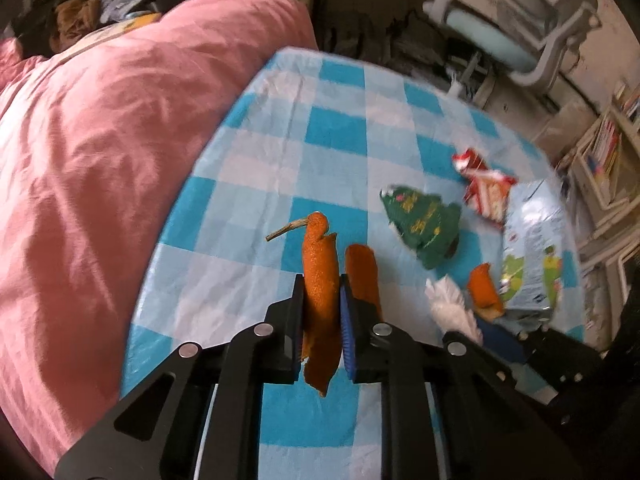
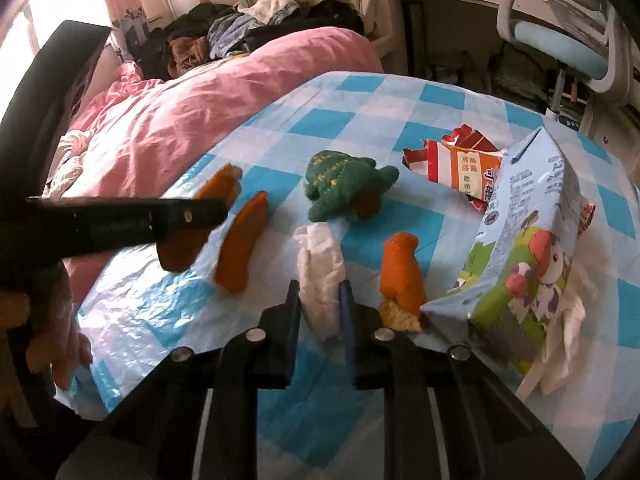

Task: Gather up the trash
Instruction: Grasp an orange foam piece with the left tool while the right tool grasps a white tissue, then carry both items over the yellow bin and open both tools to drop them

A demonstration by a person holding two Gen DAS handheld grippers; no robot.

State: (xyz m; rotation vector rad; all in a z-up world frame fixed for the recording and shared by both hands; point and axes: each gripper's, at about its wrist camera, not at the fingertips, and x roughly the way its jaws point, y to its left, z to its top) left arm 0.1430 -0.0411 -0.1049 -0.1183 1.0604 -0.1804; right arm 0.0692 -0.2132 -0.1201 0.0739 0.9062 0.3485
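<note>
Orange peel [image 1: 320, 280] clamped in left gripper [image 1: 322, 284]; white tissue [image 2: 322, 280] pinched by right gripper [image 2: 320, 292].

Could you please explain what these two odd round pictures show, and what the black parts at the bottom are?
No robot is here: a person holds a pair of black tongs in each hand, each with a wide-angle camera looking along its fingers. One picture is from the left tongs, shut on a strip of orange peel. The other is from the right tongs, closed around a crumpled white tissue. Both work over a blue-checked tablecloth beside a pink duvet. On the cloth lie two more peel pieces, a green knitted toy, a torn red wrapper and a flattened light-blue carton.
</note>
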